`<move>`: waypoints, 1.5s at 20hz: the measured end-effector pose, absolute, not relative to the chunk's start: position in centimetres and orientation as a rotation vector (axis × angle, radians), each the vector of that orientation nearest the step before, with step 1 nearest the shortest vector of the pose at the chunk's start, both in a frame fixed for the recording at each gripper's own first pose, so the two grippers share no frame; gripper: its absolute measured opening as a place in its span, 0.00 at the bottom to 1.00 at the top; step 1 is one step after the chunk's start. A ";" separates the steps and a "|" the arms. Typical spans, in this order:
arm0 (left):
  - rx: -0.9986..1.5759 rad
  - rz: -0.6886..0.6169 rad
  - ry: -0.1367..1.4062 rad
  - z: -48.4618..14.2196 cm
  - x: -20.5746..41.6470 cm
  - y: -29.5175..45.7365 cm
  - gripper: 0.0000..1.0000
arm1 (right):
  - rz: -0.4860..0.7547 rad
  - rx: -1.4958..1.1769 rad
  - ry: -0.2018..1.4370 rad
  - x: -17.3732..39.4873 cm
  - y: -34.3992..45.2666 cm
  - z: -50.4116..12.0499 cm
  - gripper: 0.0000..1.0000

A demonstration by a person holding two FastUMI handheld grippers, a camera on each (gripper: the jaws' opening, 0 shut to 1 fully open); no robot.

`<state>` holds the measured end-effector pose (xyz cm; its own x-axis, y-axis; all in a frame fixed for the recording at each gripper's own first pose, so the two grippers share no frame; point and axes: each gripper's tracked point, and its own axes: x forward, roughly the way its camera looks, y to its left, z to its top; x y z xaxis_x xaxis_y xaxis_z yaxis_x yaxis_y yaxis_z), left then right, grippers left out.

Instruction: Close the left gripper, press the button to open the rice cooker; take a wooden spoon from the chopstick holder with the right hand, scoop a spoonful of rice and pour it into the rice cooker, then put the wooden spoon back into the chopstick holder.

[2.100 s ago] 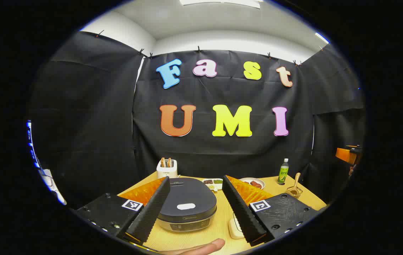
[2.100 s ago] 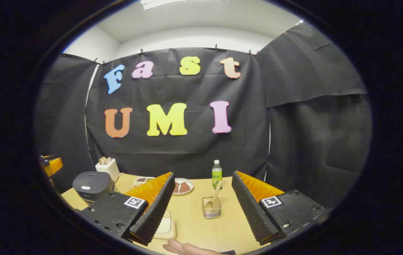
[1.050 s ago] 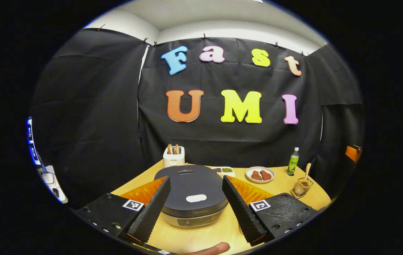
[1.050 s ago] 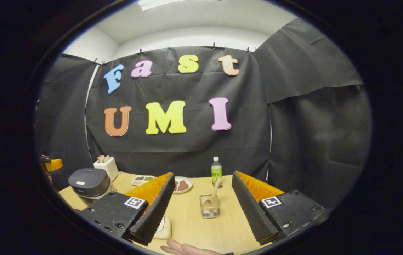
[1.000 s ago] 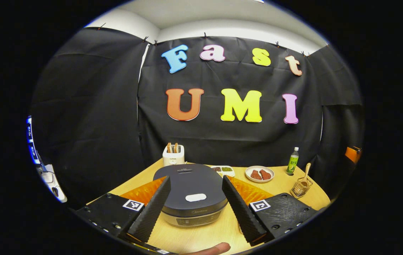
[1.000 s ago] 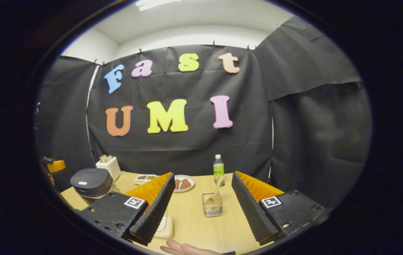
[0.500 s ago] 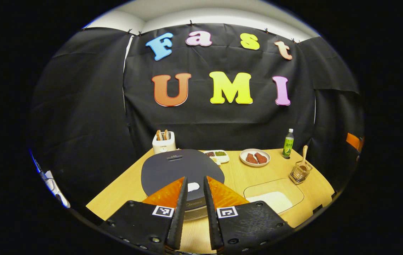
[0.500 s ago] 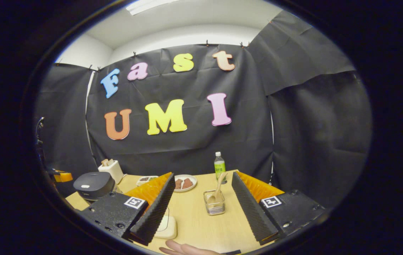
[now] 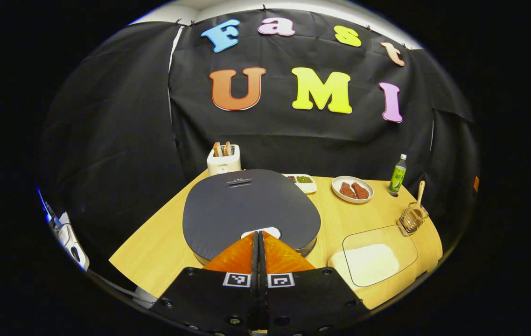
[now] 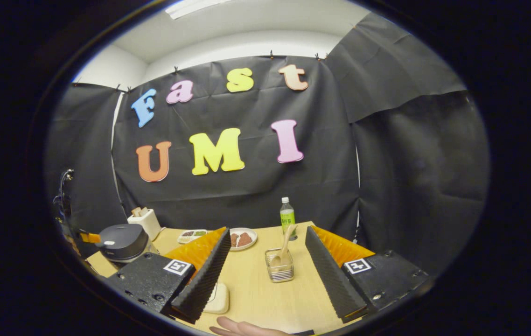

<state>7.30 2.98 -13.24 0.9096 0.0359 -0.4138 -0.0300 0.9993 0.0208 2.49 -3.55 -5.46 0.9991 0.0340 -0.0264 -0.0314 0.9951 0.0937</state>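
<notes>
Your left gripper point(image 9: 259, 233) has its jaws pressed together with nothing between them, tips poised right at the white button point(image 9: 261, 231) on the near edge of the rice cooker point(image 9: 247, 210), whose dark lid is down; whether the tips already touch the button cannot be told. Your right gripper point(image 10: 265, 275) sits with its jaws wide apart and empty, aimed at the wire chopstick holder point(image 10: 279, 269), where the wooden spoon point(image 10: 284, 249) stands leaning, well ahead of the fingers. In the left gripper view the clear tray of rice point(image 9: 366, 261) lies on the table point(image 9: 153, 247) just right of the cooker. The first risk is a glancing press: if your tips land off the button's centre or come down at a slant, they may slide onto the smooth lid and the latch likely will not release. Push too hard and the cooker could skid on the wood toward the toaster point(image 9: 223, 161) behind it. When the lid springs up, a gripper parked over it may get knocked, so clear out promptly. For the right side, the light holder could tip or drag if you close on the spoon handle off-line, and the green bottle point(image 10: 286, 218) just behind is easy to topple.
</notes>
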 end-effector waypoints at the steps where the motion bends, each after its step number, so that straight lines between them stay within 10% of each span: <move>1: 0.000 0.017 0.427 -13.3 7.7 2.8 0.00 | 0.027 0.093 0.029 2.6 -3.7 -5.7 1.00; 15: -0.098 -0.030 0.493 -15.5 9.1 2.0 0.00 | -0.002 0.125 0.066 4.2 -4.2 -9.2 1.00; 24: -0.171 0.016 0.243 -8.3 7.2 1.5 0.00 | -0.010 0.112 0.127 4.6 -3.8 -12.3 1.00; 29: -0.010 0.079 0.044 -3.3 3.7 2.9 0.93 | -0.009 0.106 0.110 4.4 -3.9 -12.1 1.00; 30: 0.009 0.077 0.031 -3.0 3.1 2.6 0.93 | -0.011 0.106 0.112 4.5 -3.9 -12.2 1.00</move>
